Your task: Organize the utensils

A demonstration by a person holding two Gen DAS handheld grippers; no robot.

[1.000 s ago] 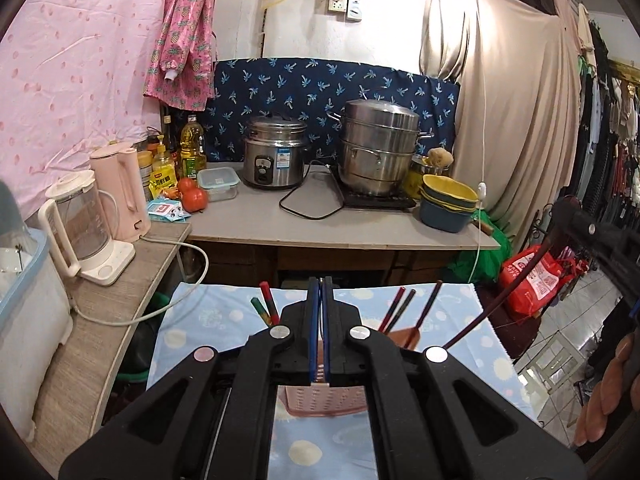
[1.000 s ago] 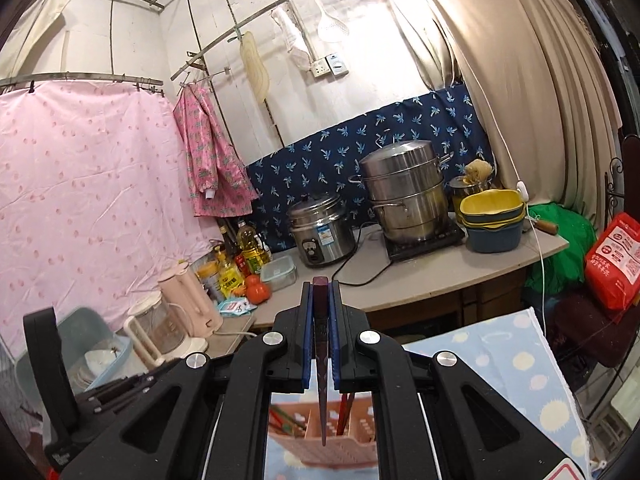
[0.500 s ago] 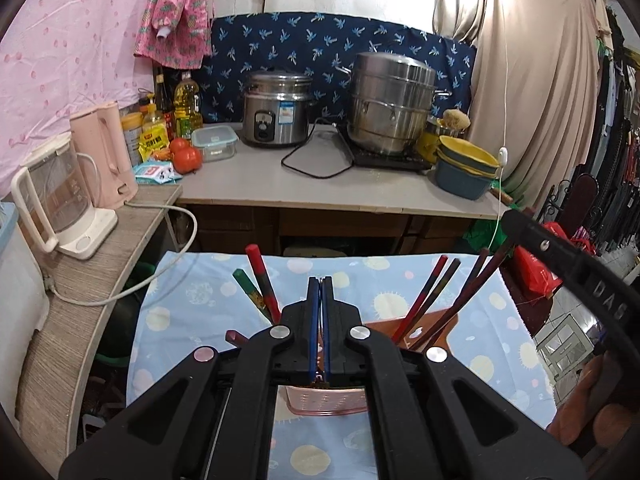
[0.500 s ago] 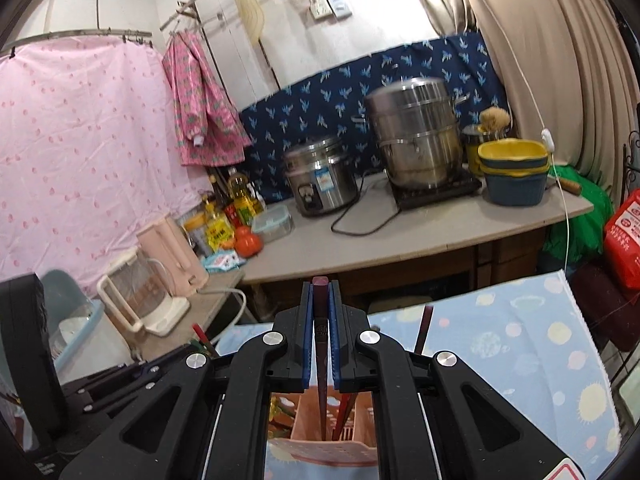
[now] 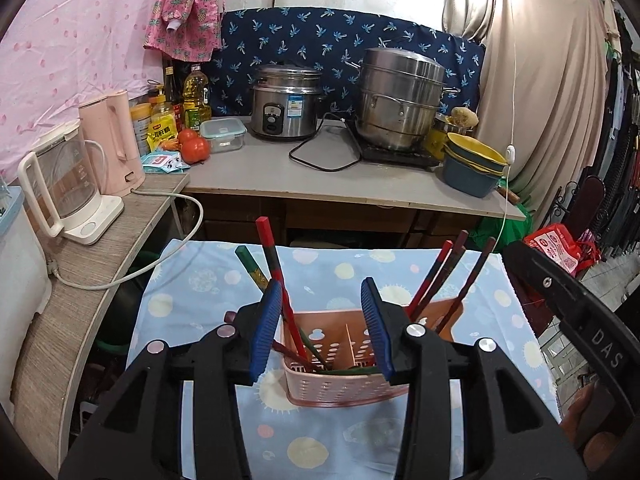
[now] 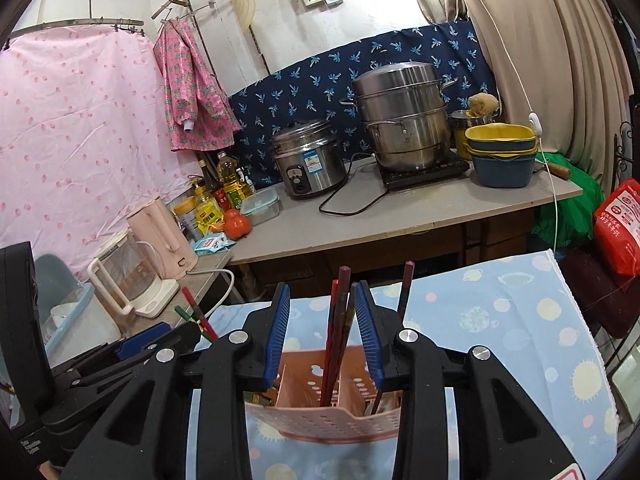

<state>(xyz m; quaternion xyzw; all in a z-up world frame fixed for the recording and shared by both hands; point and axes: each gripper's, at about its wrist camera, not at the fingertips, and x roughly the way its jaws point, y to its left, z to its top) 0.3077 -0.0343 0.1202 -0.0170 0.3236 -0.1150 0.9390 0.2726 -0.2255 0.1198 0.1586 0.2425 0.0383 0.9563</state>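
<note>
Both the left gripper (image 5: 322, 326) and right gripper (image 6: 322, 330) hang released (jaws spread) just near of the pink basket (image 5: 344, 390) holding chopsticks (image 6: 338, 320).

Left hand-held gripper (image 5: 322, 328) jaws spread wide, right hand-held gripper (image 6: 322, 332) jaws likewise apart, both empty

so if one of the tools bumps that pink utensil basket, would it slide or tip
The pink basket looks like thin perforated plastic, so probably light and easily shoved across the cloth. The chopsticks lean tall above its rim, so a bump could tip it.
</note>
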